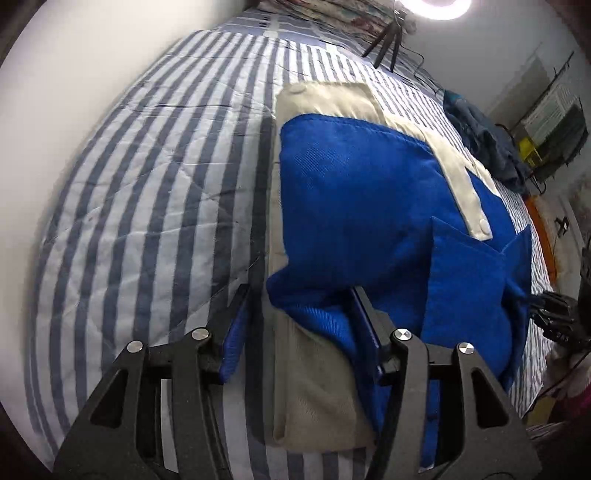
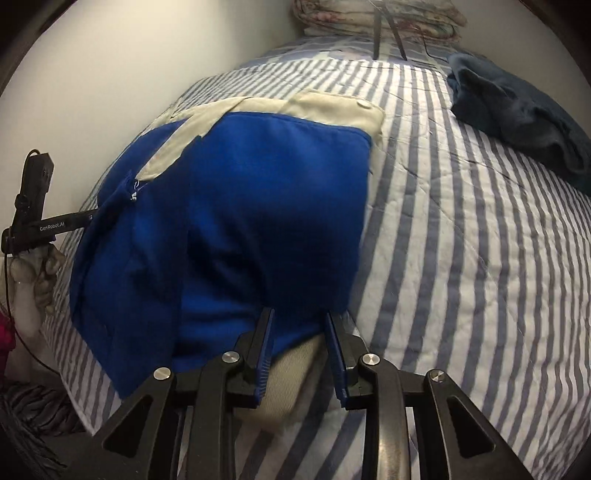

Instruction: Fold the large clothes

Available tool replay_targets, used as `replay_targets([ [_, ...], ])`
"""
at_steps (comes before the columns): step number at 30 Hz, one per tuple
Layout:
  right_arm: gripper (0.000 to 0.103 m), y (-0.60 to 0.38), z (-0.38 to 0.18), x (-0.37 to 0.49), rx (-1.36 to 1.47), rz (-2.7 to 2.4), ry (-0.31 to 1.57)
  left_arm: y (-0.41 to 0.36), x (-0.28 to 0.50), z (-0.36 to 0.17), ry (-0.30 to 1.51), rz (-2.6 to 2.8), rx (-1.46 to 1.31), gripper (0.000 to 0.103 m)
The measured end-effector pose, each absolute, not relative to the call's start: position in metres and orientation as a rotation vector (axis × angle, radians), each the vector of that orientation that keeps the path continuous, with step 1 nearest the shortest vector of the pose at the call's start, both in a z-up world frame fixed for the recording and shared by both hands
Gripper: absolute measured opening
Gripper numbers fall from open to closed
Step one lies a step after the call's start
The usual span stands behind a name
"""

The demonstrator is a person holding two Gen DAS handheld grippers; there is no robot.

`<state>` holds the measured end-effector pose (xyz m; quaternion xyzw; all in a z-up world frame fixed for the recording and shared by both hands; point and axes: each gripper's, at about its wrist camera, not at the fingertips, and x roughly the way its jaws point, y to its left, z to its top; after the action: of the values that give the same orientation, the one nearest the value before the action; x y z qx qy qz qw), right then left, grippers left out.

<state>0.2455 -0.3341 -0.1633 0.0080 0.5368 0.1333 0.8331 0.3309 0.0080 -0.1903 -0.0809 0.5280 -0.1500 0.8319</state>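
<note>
A blue and cream garment (image 1: 362,192) is laid on a bed covered by a blue-and-white striped quilt (image 1: 147,206). No container can be seen in either view; the garment is carried only by the quilt. The garment is mostly bright blue, with a cream band along its far edge and a cream strip with a round snap button (image 1: 482,222) running across it. A cream layer is seen under the blue cloth at the near edge. One blue flap is folded up at the side.

The left gripper (image 1: 303,317) is held over the near edge of the garment with its jaws apart, and nothing is pinched between them. The right gripper (image 2: 301,332) is also spread, with the near blue edge between its fingers but not squeezed. In the right wrist view the left gripper is seen at the far left side, at the raised blue flap. A dark blue cloth (image 2: 517,110) is lying apart on the quilt, and folded bedding (image 2: 376,16) is stacked at the head of the bed.
</note>
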Motion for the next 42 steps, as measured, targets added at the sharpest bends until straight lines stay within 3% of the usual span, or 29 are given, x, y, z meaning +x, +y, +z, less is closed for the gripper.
replay_targets([
  [4, 0.031, -0.347, -0.137, 0.231, 0.021, 0.286, 1.061, 0.019, 0.321, -0.17, 1.081, -0.333, -0.203, 0.056],
  [5, 0.042, -0.354, -0.129, 0.228, 0.051, 0.29, 1.026, 0.028, 0.319, -0.164, 1.06, -0.336, -0.228, 0.057],
  [8, 0.069, -0.376, -0.113, 0.221, 0.141, 0.282, 0.908, 0.048, 0.325, -0.153, 1.039, -0.358, -0.357, 0.073],
  [11, 0.082, -0.396, -0.114, 0.229, 0.24, 0.273, 0.892, 0.071, 0.336, -0.156, 1.051, -0.423, -0.584, 0.076],
  [14, 0.082, -0.403, -0.123, 0.238, 0.327, 0.293, 0.932, 0.08, 0.349, -0.167, 1.103, -0.469, -0.728, 0.076],
  [25, 0.082, -0.413, -0.181, 0.273, 0.495, 0.369, 1.079, 0.065, 0.372, -0.205, 1.212, -0.504, -0.703, 0.076],
  [33, 0.082, -0.413, -0.19, 0.288, 0.562, 0.449, 1.038, 0.046, 0.392, -0.215, 1.192, -0.561, -0.712, 0.076],
  [36, 0.078, -0.408, -0.19, 0.297, 0.57, 0.477, 1.035, 0.035, 0.398, -0.217, 1.189, -0.574, -0.69, 0.076],
  [38, 0.07, -0.406, -0.192, 0.302, 0.594, 0.502, 1.037, 0.026, 0.401, -0.215, 1.19, -0.574, -0.665, 0.076],
  [42, 0.067, -0.388, -0.197, 0.316, 0.611, 0.529, 1.042, 0.014, 0.405, -0.213, 1.186, -0.555, -0.617, 0.071],
])
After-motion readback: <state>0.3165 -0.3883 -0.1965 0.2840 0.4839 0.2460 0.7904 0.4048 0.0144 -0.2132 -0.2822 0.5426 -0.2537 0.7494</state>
